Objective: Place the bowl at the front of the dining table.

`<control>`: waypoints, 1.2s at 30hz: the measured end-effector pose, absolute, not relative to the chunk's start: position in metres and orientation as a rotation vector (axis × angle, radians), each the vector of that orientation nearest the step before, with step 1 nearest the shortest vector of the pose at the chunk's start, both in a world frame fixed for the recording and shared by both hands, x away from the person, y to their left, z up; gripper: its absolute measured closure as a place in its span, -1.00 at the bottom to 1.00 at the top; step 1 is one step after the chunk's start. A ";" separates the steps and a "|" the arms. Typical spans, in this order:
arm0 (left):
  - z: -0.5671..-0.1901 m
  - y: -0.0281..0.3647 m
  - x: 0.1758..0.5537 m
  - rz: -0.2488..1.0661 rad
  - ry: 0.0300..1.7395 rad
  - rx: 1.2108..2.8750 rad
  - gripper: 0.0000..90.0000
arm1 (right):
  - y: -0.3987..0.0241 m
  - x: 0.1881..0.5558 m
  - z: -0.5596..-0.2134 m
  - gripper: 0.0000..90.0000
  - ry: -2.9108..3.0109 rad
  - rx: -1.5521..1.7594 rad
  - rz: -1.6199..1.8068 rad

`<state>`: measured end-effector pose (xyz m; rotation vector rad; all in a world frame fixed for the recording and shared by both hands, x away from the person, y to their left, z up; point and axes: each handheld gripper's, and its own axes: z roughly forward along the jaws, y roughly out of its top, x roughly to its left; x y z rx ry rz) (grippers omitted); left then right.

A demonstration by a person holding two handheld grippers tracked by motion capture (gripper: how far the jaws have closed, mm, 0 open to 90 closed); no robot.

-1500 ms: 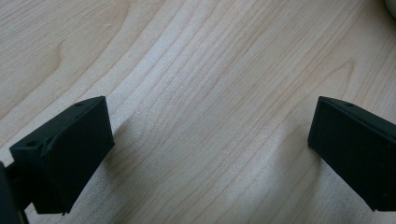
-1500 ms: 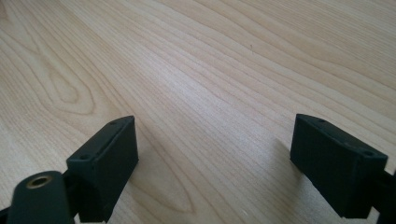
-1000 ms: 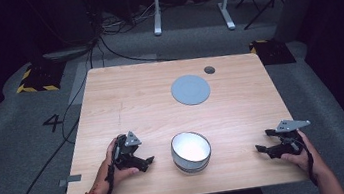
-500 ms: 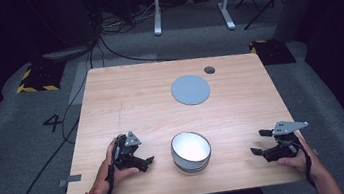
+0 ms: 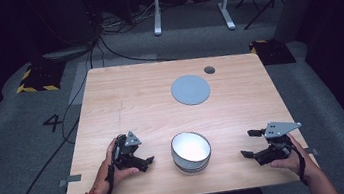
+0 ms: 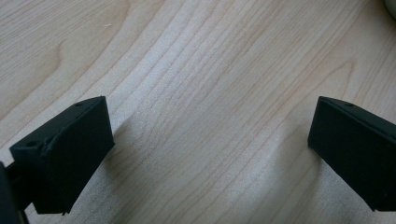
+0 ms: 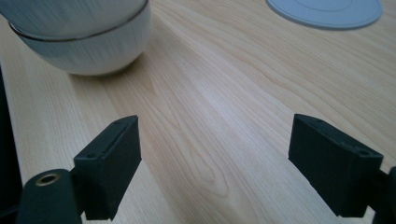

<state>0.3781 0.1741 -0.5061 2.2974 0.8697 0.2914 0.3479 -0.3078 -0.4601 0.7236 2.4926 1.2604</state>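
Grey carpet runs all round the wooden worktop [image 5: 125, 103]. Near the front edge sits a white bowl [image 5: 191, 151], with bare wood on both sides of it. The left gripper [image 5: 140, 161] rests just left of the bowl, jaws wide apart and holding nothing. The right gripper [image 5: 250, 143] sits near the right front corner, also wide open and empty. A grey round plate [image 5: 190, 89] lies farther back.

My light wooden table [image 5: 131, 107] carries a white bowl [image 5: 191, 151] near me and a grey disc [image 5: 190, 89] farther off.
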 end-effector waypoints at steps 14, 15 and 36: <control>-0.506 0.174 0.378 0.293 0.871 2.297 -0.99 | -0.277 0.341 -0.443 -0.61 2.524 0.618 1.302; -0.506 0.174 0.378 0.289 0.877 2.293 -0.99 | -0.273 0.340 -0.441 -0.60 2.531 0.608 1.320; -0.506 0.174 0.378 0.289 0.877 2.293 -0.99 | -0.237 0.331 -0.427 -0.60 2.603 0.456 1.356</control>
